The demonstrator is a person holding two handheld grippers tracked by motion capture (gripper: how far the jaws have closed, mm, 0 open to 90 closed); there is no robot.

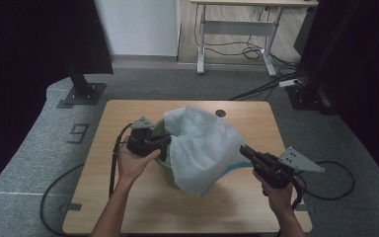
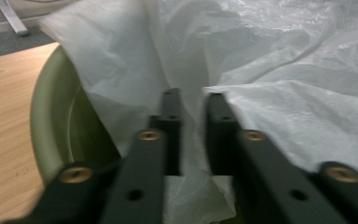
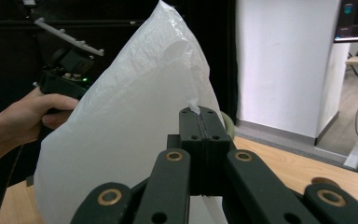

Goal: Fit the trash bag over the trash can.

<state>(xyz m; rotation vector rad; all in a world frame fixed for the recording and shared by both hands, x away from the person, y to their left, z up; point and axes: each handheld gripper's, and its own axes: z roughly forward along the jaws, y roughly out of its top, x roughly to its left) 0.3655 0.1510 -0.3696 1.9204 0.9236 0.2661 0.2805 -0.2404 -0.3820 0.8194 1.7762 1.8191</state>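
Note:
A white plastic bag (image 1: 202, 148) is draped over a green bin (image 1: 167, 170) in the middle of the wooden table (image 1: 128, 207). My left gripper (image 1: 167, 140) is at the bin's left rim. In the left gripper view its jaws (image 2: 193, 95) stand close together with a fold of the bag (image 2: 284, 116) pinched between them, just inside the green rim (image 2: 44, 121). My right gripper (image 1: 242, 149) is shut on the bag's right side. In the right gripper view its jaws (image 3: 200, 112) press flat together on the plastic (image 3: 135, 130), which rises in a peak.
The bin stands mid-table with bare wood (image 1: 187, 212) in front of it and on both sides. Black stands (image 1: 81, 84) rise behind the table. A desk frame (image 1: 237, 34) and floor cables (image 1: 256, 86) lie farther back. A cable (image 1: 113, 163) trails from my left gripper.

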